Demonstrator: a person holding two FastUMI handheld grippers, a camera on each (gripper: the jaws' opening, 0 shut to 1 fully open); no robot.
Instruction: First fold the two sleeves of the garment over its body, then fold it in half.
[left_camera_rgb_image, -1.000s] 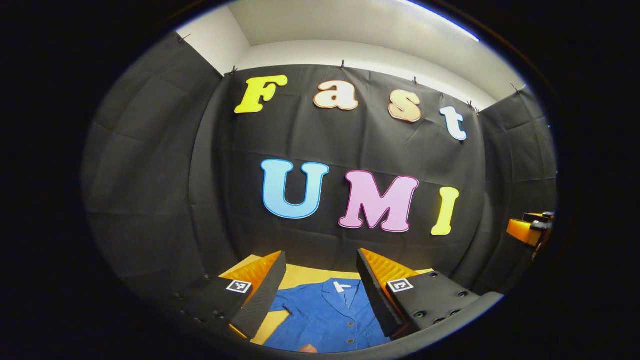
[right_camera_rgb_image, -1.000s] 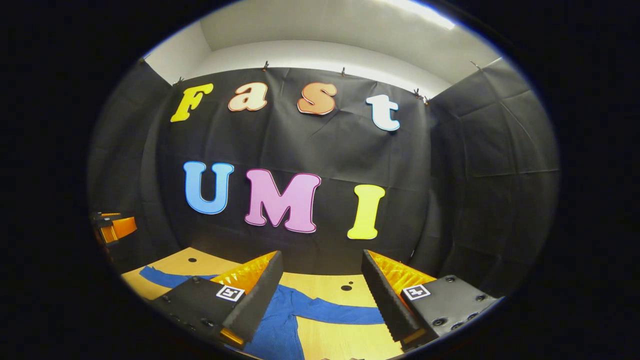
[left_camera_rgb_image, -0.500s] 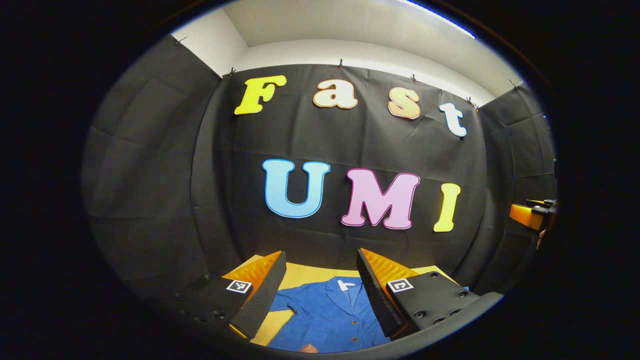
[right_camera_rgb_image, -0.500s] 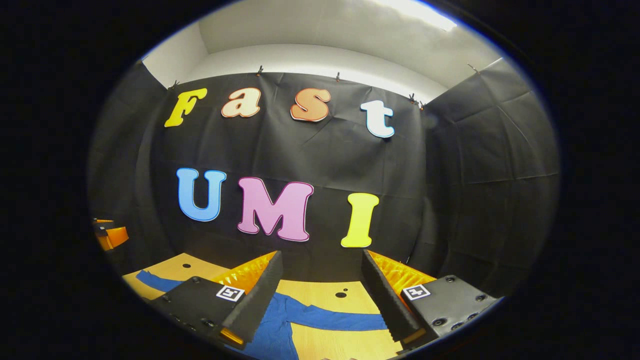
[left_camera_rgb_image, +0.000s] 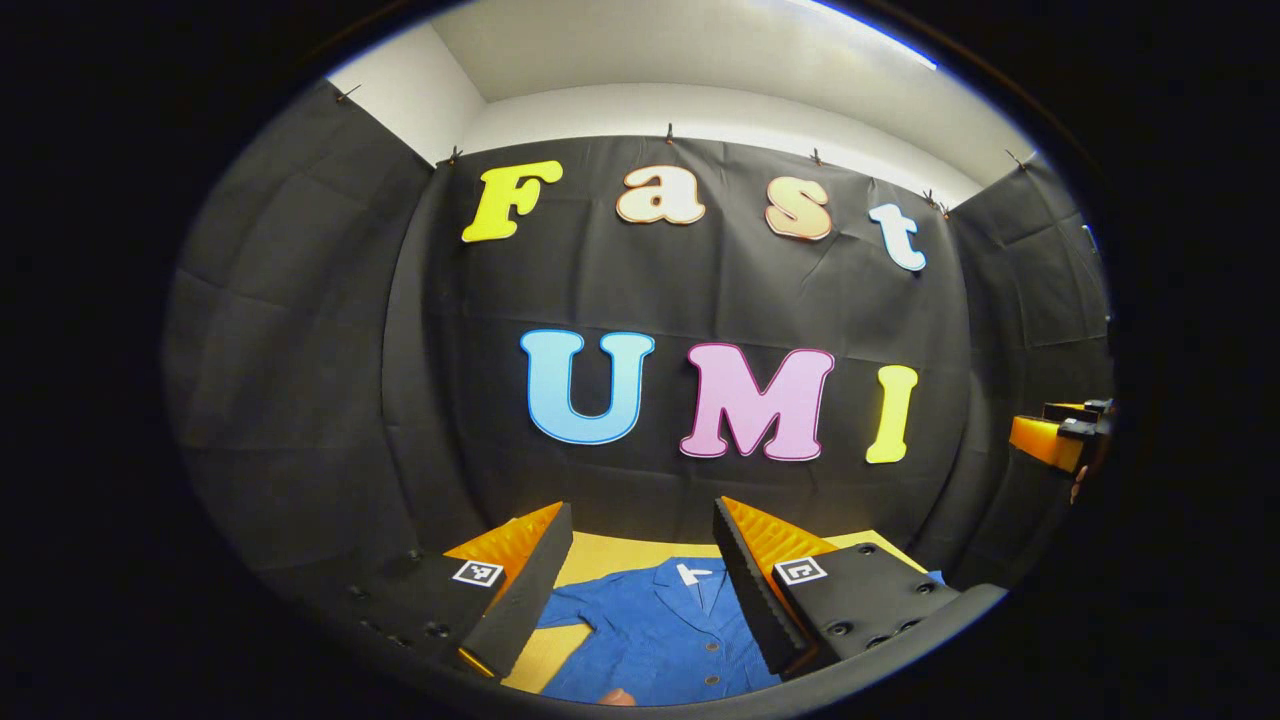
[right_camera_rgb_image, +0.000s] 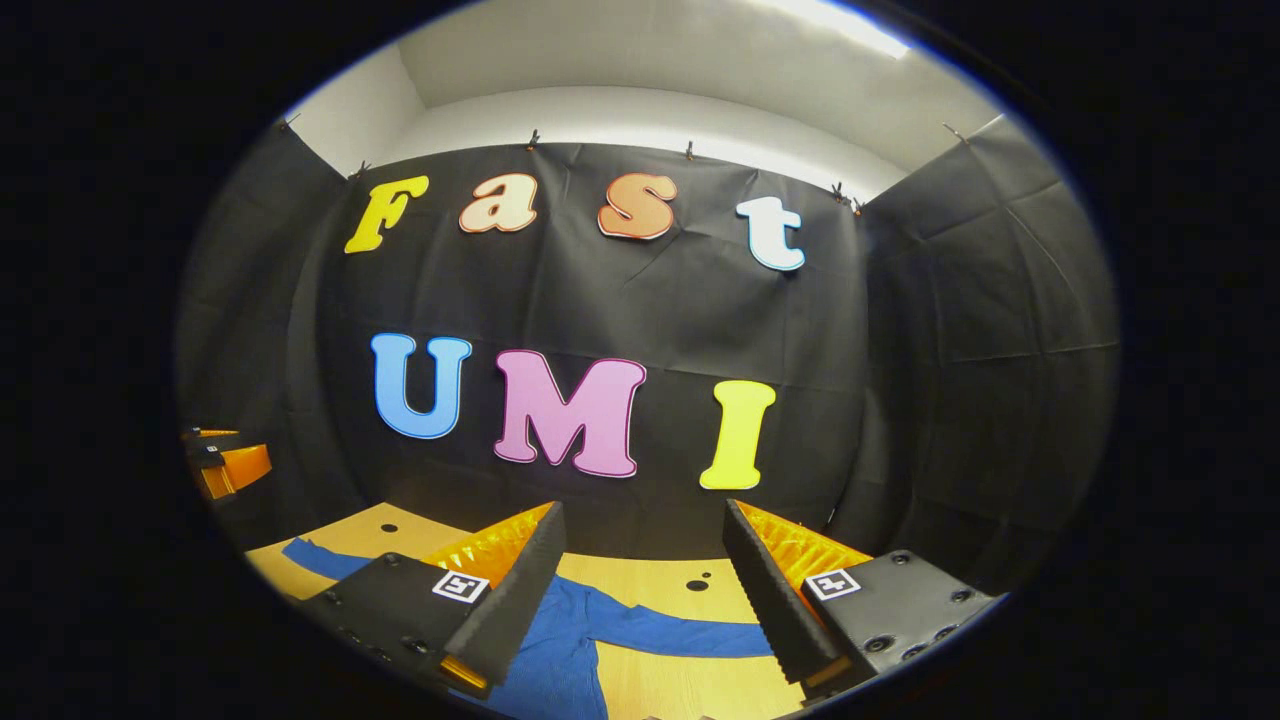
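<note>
A blue buttoned shirt (left_camera_rgb_image: 655, 630) lies flat on the wooden table (left_camera_rgb_image: 610, 552), collar toward the back wall. In the left gripper view my left gripper (left_camera_rgb_image: 640, 530) is open, held above the shirt's chest with nothing between its fingers. In the right gripper view one long blue sleeve (right_camera_rgb_image: 680, 638) stretches out across the table (right_camera_rgb_image: 650, 580), and the other sleeve (right_camera_rgb_image: 320, 560) shows at the left. My right gripper (right_camera_rgb_image: 645, 535) is open above that stretched sleeve, holding nothing. Each view catches the other gripper at its edge: the right gripper (left_camera_rgb_image: 1060, 440) and the left gripper (right_camera_rgb_image: 225, 465).
Black cloth walls close the booth behind the table and on both sides. Two small dark holes (right_camera_rgb_image: 697, 583) sit in the tabletop near the back. A fingertip (left_camera_rgb_image: 615, 697) shows at the bottom edge of the left gripper view.
Both views shifted slightly up and down; the grippers stayed open above the shirt. The garment has not moved.
</note>
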